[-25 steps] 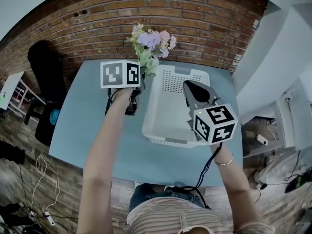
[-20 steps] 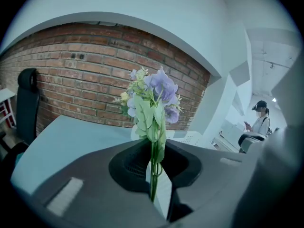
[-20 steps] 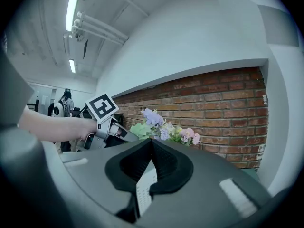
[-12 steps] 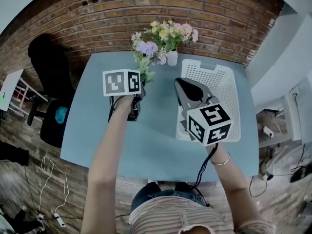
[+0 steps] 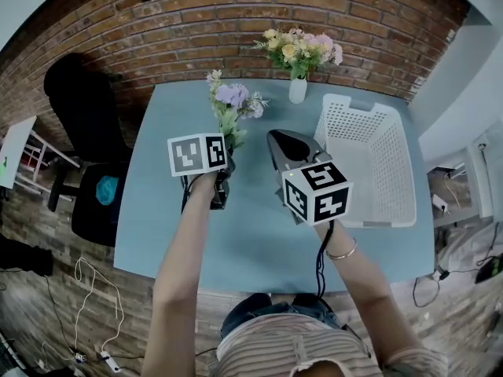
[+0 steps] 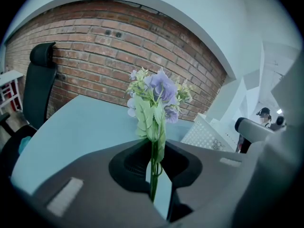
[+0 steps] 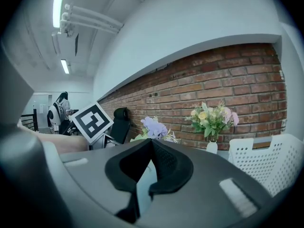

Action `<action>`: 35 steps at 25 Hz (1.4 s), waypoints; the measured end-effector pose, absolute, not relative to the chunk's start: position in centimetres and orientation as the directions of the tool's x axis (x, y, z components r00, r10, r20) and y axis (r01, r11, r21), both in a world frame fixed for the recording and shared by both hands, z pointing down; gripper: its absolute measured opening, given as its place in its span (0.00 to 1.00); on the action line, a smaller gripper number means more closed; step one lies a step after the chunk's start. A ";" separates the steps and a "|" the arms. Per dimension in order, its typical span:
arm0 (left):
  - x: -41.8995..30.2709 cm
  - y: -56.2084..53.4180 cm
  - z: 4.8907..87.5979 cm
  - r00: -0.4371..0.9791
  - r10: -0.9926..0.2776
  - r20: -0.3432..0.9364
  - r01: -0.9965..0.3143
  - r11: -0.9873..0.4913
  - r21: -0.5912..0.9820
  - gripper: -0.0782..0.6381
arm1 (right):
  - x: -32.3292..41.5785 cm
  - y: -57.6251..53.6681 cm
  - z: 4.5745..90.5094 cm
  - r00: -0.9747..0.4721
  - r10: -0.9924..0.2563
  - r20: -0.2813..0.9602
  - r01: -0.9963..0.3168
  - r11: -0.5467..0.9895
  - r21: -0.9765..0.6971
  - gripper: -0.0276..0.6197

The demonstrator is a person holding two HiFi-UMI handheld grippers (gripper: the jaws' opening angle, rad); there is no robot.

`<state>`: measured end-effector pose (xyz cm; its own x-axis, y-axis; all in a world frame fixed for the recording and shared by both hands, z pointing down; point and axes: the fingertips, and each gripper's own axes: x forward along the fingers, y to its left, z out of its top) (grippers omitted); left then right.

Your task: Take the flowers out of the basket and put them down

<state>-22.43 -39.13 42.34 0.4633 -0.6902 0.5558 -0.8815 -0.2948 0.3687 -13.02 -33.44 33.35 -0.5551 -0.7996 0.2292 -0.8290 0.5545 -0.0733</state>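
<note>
gripping the green stems of the purple-and-white flower bunch (image 6: 154, 96), the left gripper (image 6: 154, 151) is holding it upright over the light-blue tabletop (image 5: 157, 195), outside and left of the white perforated plastic basket (image 5: 377, 171). right gripper (image 7: 151, 144) is hovering alongside, jaws closed, carrying nothing.

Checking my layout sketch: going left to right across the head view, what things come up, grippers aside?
black office chair → purple flowers → vase of mixed flowers → white basket

Even, cool indoor light from ceiling tubes (image 7: 58, 6); strong fisheye bending, dark vignetted corners, soft blur up close.
</note>
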 end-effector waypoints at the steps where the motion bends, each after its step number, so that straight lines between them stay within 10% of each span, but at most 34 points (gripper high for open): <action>1: -22.9 -39.3 42.9 0.456 -0.690 0.562 -0.885 -0.288 0.365 0.20 | -13.6 -33.9 34.1 -0.552 -0.797 0.244 -0.831 0.551 -0.080 0.05; 35: -24.4 -39.2 58.2 0.361 -0.581 0.729 -0.932 -0.185 0.313 0.21 | -15.9 -38.1 47.3 -0.477 -0.735 0.481 -0.874 0.455 -0.172 0.05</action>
<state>-24.44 -39.19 58.23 0.3606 -0.5814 0.7293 -0.9315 -0.1855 0.3128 -15.89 -38.10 47.27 -0.4772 -0.7352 0.4813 -0.8739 0.4548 -0.1718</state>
